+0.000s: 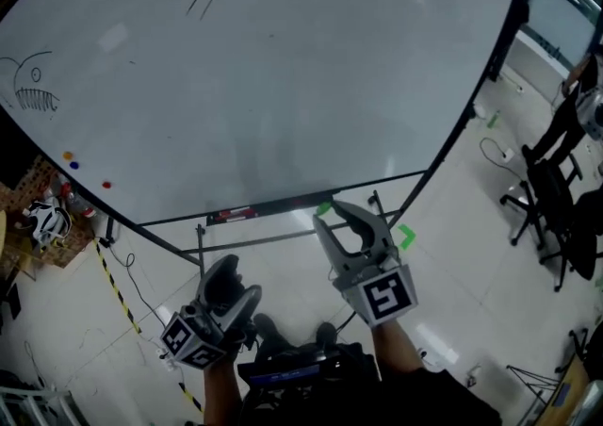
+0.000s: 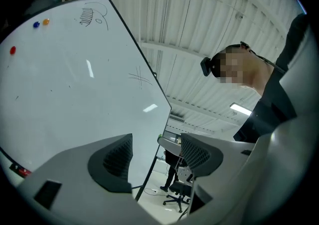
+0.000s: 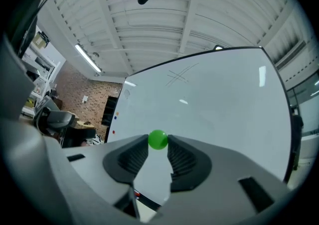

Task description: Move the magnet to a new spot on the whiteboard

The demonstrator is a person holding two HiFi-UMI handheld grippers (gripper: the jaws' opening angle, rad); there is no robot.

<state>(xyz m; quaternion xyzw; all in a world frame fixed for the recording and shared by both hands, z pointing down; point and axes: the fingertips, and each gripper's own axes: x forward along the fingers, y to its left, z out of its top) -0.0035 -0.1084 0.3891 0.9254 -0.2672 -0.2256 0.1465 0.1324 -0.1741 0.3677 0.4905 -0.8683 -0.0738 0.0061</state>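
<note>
The big whiteboard (image 1: pixel 264 85) fills the top of the head view. My right gripper (image 1: pixel 332 214) is shut on a small green round magnet (image 3: pixel 158 139), pinched at the very fingertips. It hovers by the board's bottom edge, and the magnet (image 1: pixel 324 209) shows there as a green dot. Lower left, away from the board, my left gripper (image 1: pixel 231 285) is open and holds nothing; the left gripper view shows its jaws (image 2: pixel 154 152) wide apart. Yellow (image 1: pixel 67 155), blue (image 1: pixel 74 165) and red (image 1: pixel 105 185) magnets stick to the board's left part.
A red-and-black item (image 1: pixel 233 215) lies on the board's ledge. The board stands on a black frame (image 1: pixel 283 237). Office chairs (image 1: pixel 551 198) and a person (image 1: pixel 577 108) are at the right. Cardboard boxes (image 1: pixel 47 226) sit at the left, with striped floor tape (image 1: pixel 115 287) beside them.
</note>
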